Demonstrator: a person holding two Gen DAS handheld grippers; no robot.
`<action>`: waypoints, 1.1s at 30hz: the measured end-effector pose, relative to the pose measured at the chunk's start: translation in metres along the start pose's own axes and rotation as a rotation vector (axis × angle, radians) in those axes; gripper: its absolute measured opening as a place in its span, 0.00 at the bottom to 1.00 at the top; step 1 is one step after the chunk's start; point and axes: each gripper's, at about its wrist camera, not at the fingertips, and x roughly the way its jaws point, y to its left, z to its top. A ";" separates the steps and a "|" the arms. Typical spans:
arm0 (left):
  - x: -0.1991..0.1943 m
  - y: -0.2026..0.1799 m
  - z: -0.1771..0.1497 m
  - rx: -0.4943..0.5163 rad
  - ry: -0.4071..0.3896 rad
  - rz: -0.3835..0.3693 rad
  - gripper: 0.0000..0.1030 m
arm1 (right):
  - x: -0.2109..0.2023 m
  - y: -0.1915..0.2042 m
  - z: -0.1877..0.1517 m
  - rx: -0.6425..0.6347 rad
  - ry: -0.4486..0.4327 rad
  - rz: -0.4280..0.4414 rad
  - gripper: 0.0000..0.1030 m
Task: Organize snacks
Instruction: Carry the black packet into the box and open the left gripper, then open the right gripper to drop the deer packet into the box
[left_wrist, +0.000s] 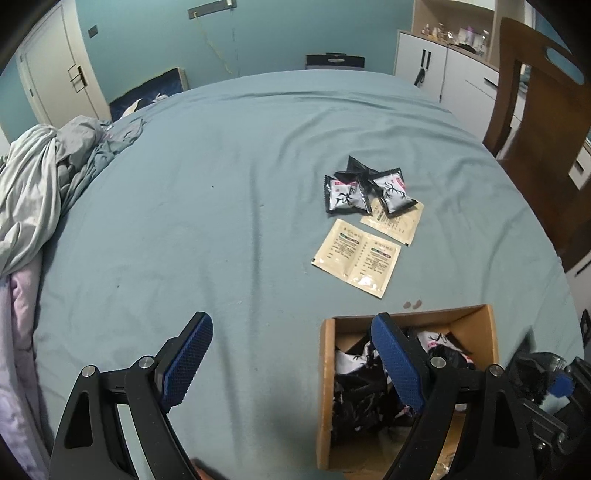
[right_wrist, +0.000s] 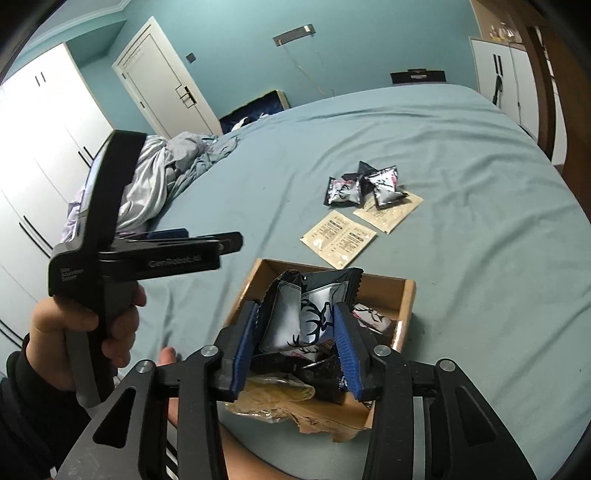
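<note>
A cardboard box (right_wrist: 404, 299) sits on the blue-grey bed sheet and holds several black-and-white snack packets; it also shows in the left wrist view (left_wrist: 327, 387). My right gripper (right_wrist: 295, 325) is shut on a black-and-white snack packet (right_wrist: 295, 317) just above the box. My left gripper (left_wrist: 291, 341) is open and empty, its right finger over the box's left side; it shows from the side in the right wrist view (right_wrist: 207, 245). Loose black-and-white packets (left_wrist: 365, 190) and beige sachets (left_wrist: 356, 260) lie beyond the box.
Crumpled bedding (left_wrist: 48, 177) lies piled at the bed's left. A wooden chair (left_wrist: 535, 110) stands at the right edge. White cabinets (left_wrist: 436, 62) and a door (right_wrist: 162, 85) stand by the teal wall behind. A torn paper bag (right_wrist: 295, 410) lies in the box's near end.
</note>
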 end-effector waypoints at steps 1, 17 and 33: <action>-0.001 -0.001 -0.001 0.006 0.001 0.001 0.86 | 0.000 0.001 0.000 0.003 -0.003 -0.003 0.47; -0.004 -0.007 -0.003 0.043 -0.009 0.034 0.86 | -0.007 -0.008 0.007 0.109 -0.028 -0.177 0.75; 0.002 -0.010 -0.002 0.057 -0.001 0.041 0.87 | -0.018 -0.033 0.033 0.126 0.014 -0.144 0.75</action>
